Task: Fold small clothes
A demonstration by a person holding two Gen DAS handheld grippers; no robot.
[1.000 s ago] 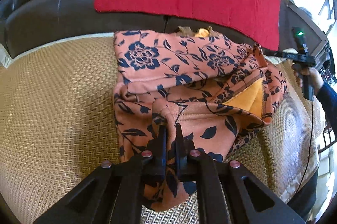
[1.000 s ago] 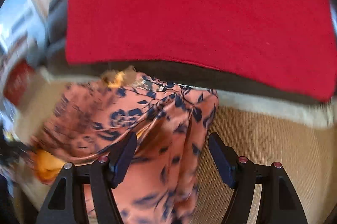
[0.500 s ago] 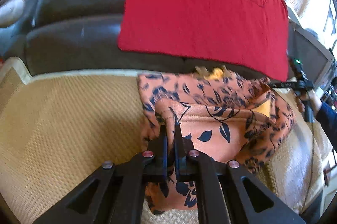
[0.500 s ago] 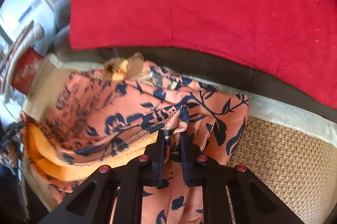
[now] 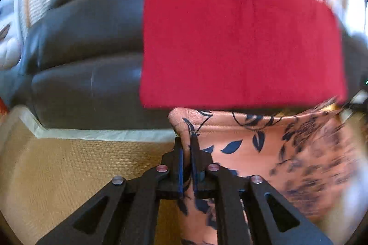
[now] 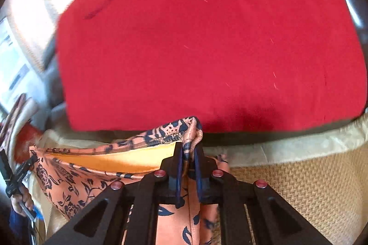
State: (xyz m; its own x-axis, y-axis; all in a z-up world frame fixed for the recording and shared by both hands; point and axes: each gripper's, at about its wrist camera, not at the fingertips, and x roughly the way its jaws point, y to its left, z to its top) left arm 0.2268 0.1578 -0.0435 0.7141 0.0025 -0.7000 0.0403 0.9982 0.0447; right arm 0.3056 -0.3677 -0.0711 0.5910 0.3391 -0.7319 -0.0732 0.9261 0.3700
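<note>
An orange garment with a dark blue flower print [image 5: 264, 153] and a yellow lining [image 6: 110, 161] hangs stretched between my two grippers above a woven tan seat cover [image 5: 80, 166]. My left gripper [image 5: 186, 141] is shut on one corner of the garment. My right gripper [image 6: 189, 148] is shut on the opposite corner [image 6: 191, 129]. The cloth sags between them and its lower part is blurred in the left wrist view.
A red cloth [image 5: 241, 37] hangs over the dark leather sofa back [image 5: 87, 56], and it also shows in the right wrist view [image 6: 207, 49]. The tan seat cover [image 6: 310, 187] has a pale border [image 6: 287, 148]. The left hand and its gripper handle [image 6: 16, 178] show at the far left.
Both grippers have lifted the garment up off the seat and pulled it taut between them. The views have tilted up toward the sofa back.
</note>
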